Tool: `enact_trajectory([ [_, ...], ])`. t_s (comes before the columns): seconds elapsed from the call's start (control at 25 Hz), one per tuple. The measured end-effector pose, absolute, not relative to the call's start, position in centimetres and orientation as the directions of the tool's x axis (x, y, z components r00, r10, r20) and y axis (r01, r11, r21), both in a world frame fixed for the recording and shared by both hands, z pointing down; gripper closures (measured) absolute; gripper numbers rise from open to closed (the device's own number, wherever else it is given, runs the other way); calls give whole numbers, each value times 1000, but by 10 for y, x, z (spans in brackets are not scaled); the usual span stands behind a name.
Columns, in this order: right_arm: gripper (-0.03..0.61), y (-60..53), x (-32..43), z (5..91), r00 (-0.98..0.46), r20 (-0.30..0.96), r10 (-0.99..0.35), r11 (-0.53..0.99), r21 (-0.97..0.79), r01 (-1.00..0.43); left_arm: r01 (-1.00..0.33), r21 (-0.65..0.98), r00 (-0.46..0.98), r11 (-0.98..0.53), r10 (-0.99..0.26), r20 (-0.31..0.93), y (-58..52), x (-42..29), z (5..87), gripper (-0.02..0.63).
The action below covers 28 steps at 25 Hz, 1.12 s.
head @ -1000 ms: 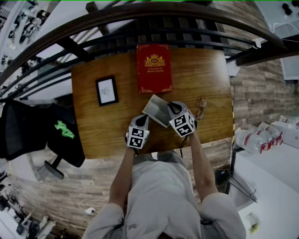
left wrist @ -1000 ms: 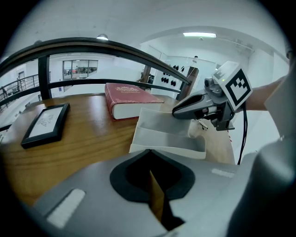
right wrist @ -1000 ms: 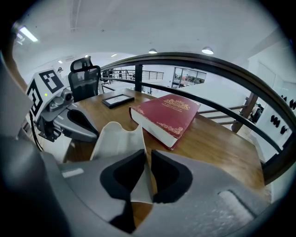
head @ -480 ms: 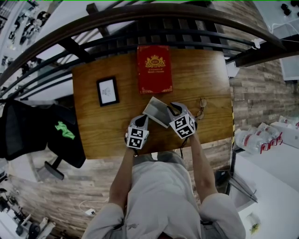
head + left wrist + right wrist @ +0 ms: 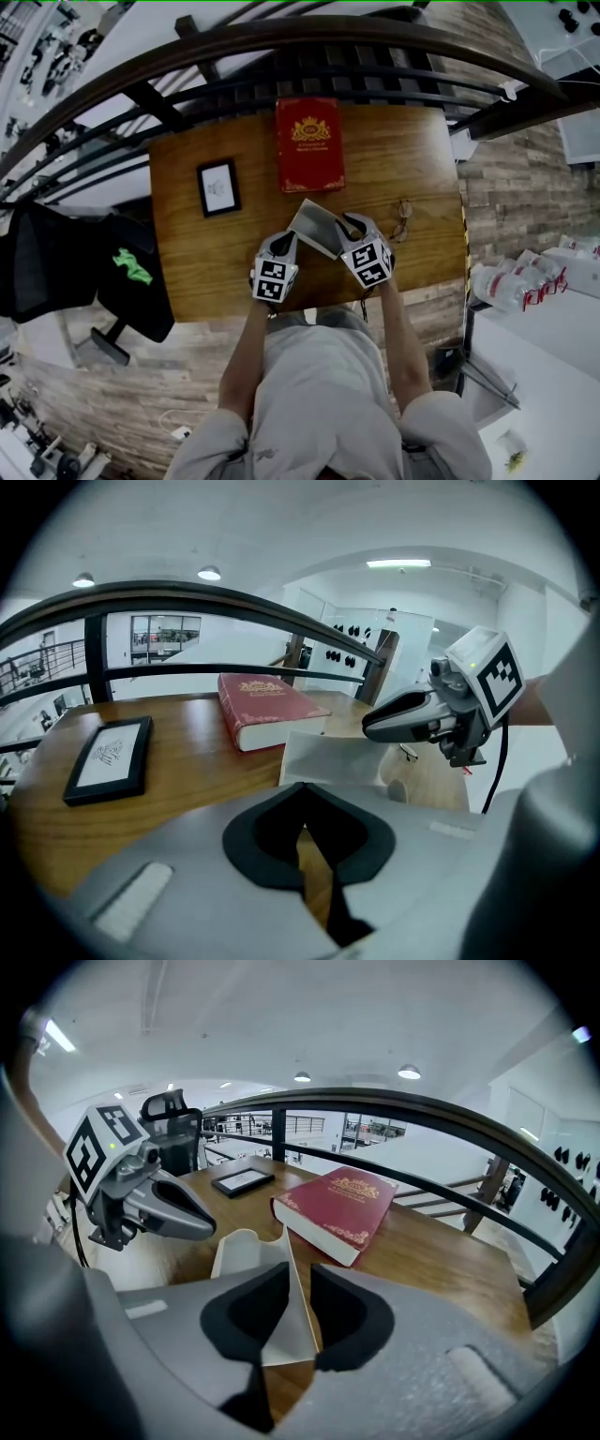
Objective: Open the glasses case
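The left gripper (image 5: 286, 238), jaws together and empty, sits just beside the glasses case (image 5: 317, 225) near the middle of the table (image 5: 412, 159). The right gripper (image 5: 348, 221) has just been easing its jaws apart, and the raised lid (image 5: 286, 1321) stands loosely between them. I judge the case open and the task nearly done. The case's long axis runs from far left to near right, with the lid tilted upward.

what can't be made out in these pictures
- Gold print on the red hardcover book: too small, head view.
- Drawing in the black picture frame: too small, every view.
- Inside the pale grey glasses case: left gripper view, behind its upright panel.
- Thin-framed eyeglasses: tiny, head view.
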State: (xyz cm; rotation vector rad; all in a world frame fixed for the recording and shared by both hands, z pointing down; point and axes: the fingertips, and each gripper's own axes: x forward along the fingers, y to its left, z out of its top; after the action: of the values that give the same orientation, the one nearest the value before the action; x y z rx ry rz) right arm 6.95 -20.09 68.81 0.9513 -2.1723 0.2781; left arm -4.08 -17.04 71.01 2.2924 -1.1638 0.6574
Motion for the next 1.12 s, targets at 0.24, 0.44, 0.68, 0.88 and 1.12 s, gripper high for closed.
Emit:
enact_trajectory([
  [0.24,549,-197,73,662,-467,638,-612,655,78,-752,-828,190,530,-527,-627,571,-174,-43,683,594],
  [0.44,575,-186,74,642,-476,590,-652,624,60,-779,-824,172,540,-540,-655,530,-174,-43,662,594],
  [0.68,575,-173,72,619,-498,529,-687,599,25,-800,-819,152,547,-553,-675,495,-171,-40,637,594],
  [0.88,577,-164,67,610,-507,502,-701,589,7,-808,-819,143,550,-556,-689,472,-167,-38,621,594],
  [1.12,577,-163,67,603,-517,480,-709,590,3,-807,-819,132,551,-558,-702,452,-168,-37,611,594],
])
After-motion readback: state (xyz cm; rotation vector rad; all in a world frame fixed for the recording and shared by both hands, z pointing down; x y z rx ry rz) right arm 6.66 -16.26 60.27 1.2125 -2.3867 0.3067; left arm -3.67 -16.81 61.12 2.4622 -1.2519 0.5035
